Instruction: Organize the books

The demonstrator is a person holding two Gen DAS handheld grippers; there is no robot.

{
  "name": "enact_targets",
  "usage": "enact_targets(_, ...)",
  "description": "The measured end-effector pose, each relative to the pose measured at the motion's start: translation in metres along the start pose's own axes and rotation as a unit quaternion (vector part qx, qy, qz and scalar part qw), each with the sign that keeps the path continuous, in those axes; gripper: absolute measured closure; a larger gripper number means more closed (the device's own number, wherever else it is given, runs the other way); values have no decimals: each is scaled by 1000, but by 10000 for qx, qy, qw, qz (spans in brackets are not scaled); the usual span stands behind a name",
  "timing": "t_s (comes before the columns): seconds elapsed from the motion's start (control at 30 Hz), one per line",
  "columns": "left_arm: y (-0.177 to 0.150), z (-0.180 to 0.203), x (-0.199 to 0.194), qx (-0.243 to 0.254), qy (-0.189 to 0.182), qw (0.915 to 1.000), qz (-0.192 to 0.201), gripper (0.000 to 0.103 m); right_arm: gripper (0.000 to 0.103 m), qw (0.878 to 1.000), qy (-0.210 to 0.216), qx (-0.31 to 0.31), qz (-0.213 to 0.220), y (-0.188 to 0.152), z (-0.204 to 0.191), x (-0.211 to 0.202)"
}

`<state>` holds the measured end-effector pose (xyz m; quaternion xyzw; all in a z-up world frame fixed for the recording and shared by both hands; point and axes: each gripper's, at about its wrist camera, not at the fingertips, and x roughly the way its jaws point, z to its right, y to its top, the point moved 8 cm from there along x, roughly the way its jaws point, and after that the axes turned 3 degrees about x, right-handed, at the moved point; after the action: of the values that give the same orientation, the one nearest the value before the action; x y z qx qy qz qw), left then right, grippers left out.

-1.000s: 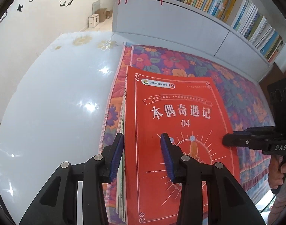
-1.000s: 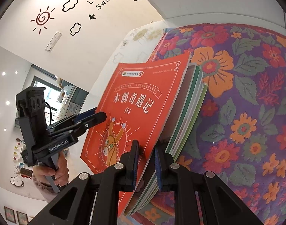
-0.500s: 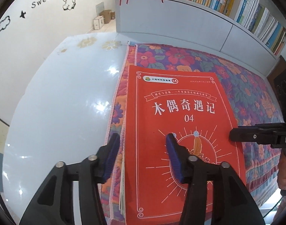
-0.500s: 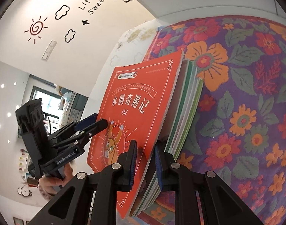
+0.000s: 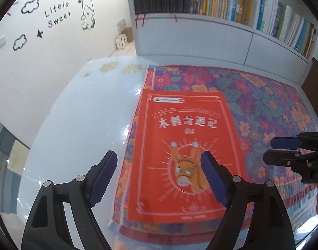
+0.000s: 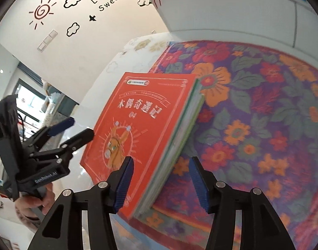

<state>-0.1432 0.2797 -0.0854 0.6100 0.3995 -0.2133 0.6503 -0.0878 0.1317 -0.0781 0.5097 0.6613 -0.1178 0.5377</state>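
Both claws have just been opening and nothing is pressed between their pads now: the left claw point(image 5: 159, 179) gapes above the red-covered stack of thin books point(image 5: 186, 152), and the right claw point(image 6: 159, 183) straddles the stack's page edge without touching it. The stack looks released, lying squared on the flowered purple cloth point(image 5: 263, 104), at the cloth's border nearest the bare glossy white desk point(image 5: 75, 125). Beyond the stack the cloth lies free toward the white bookshelf point(image 5: 200, 39).
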Motion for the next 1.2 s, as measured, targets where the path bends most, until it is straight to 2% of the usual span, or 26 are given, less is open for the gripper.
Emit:
enact_targets(0.1, -3, 17, -15, 33, 61, 9998, 163, 14, 49, 9990, -295, -308, 129, -17, 2, -22)
enact_targets(0.17, -7, 33, -25, 123, 150, 9995, 259, 12, 47, 9984, -349, -347, 292, -29, 6, -40)
enact_targets(0.23, -11, 46, -34, 98, 188, 9991, 372, 9, 31, 9979, -329, -258, 490, -42, 13, -57)
enact_targets(0.27, -15, 54, -38, 48, 138, 9990, 426, 4, 28, 9972, -329, -185, 649, -50, 18, -68)
enact_targets(0.37, -27, 83, -47, -50, -62, 9986, 515, 1, 28, 9935, -459, -110, 1038, -75, 31, -96)
enact_targets(0.5, -43, 114, -53, -239, 51, 9976, 644, 1, 22, 9889, -553, 6, 1376, -98, 44, -124)
enact_targets(0.57, -56, 134, -51, -275, -12, 9977, 615, 1, 22, 9875, -572, -30, 1469, -110, 48, -135)
enact_targets(0.63, -69, 152, -44, -268, -71, 9985, 480, 1, 21, 9831, -854, -58, 1620, -119, 55, -144)
enact_targets(0.77, -88, 173, -38, -186, -1, 9993, 325, 1, 21, 9730, -1484, -80, 1768, -137, 69, -152)
enact_targets(0.9, -97, 181, -42, -111, 225, 9990, 379, 1, 21, 9618, -2067, 5, 1795, -150, 83, -147)
enact_targets(1.2, -96, 180, -46, -81, 371, 9978, 536, 1, 21, 9648, -1957, 58, 1754, -153, 87, -135)
